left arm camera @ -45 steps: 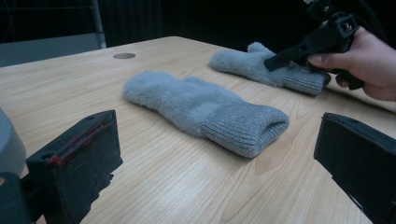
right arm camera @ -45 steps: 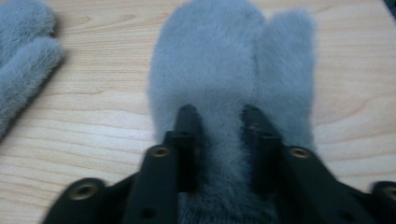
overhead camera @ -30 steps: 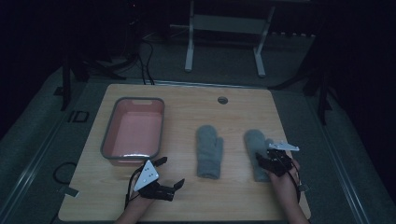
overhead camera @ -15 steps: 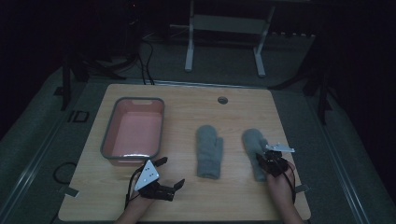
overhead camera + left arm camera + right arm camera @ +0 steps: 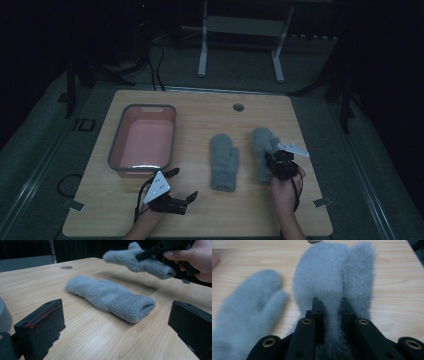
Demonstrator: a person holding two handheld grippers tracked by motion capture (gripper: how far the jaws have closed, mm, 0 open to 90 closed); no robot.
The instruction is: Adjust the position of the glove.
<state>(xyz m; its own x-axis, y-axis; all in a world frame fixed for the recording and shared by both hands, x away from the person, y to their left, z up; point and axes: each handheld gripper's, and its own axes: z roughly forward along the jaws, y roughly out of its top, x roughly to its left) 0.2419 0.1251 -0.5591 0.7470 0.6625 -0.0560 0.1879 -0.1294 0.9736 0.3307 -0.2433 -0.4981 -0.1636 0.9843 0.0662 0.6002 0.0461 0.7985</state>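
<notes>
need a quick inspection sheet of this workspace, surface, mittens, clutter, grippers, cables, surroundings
surface: light wooden table with a round hole near its far edge
job's things: two grey mittens; held mitten lifted off the wood, second mitten flat at centre
clutter: pink bin with a grey rim, left of the mittens, looks empty
grippers: right gripper has just been closing and pinches the held mitten near its cuff; left gripper open, low over the table, nothing between its jaws
cables: thin lead trails from the left gripper; dark loops on the floor beyond
surroundings: dim room, grey stand legs behind the table
</notes>
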